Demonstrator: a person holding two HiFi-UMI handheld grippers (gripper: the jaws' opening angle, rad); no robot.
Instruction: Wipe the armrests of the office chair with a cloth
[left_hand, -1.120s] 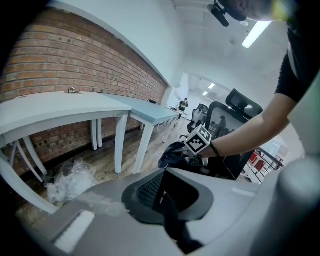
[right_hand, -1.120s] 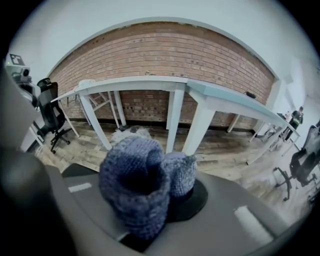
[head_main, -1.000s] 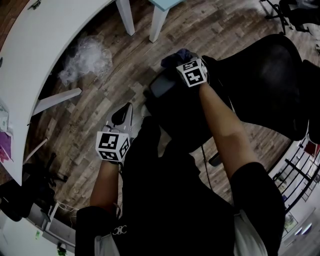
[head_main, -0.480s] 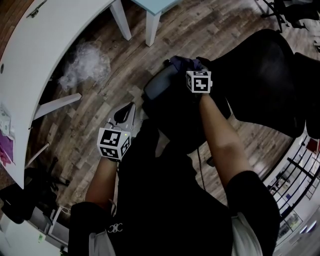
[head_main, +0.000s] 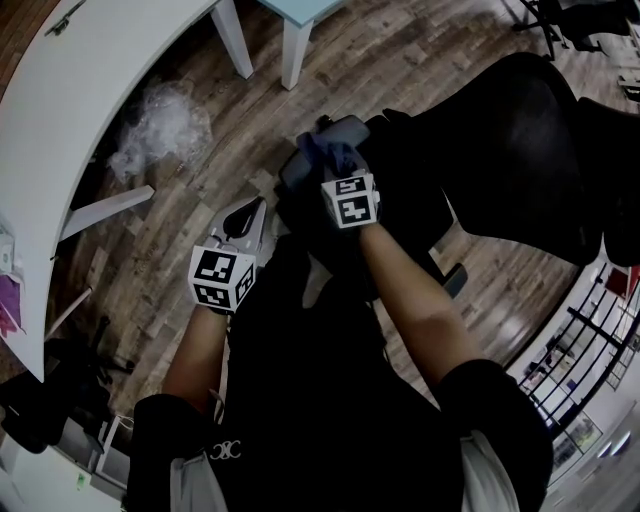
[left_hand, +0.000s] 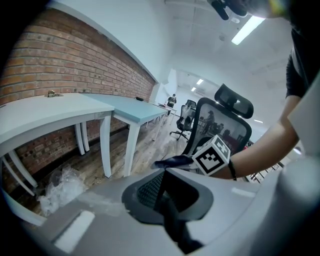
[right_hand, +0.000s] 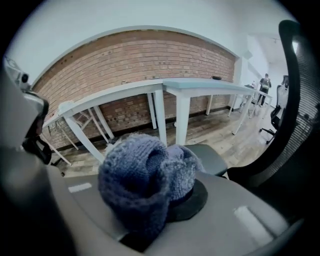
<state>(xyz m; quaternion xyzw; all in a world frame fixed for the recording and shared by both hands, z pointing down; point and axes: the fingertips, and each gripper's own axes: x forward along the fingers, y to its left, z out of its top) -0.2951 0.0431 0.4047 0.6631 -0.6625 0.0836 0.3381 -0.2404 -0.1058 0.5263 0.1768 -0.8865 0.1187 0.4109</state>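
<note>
The black office chair stands at the upper right of the head view, its grey left armrest turned toward me. My right gripper is shut on a blue knitted cloth and presses it on that armrest. In the right gripper view the cloth bulges between the jaws, with the armrest pad just beyond and the chair back at the right. My left gripper hangs shut and empty over the floor, left of the chair. The left gripper view shows its closed jaws and the cloth farther off.
A curved white table runs along the left, beside a light blue table leg. Crumpled clear plastic lies on the wooden floor under it. A metal rack stands at the lower right. More chairs stand far off.
My right gripper has drawn the cloth back along the armrest, toward me and to the left. The left gripper has stayed almost still.
</note>
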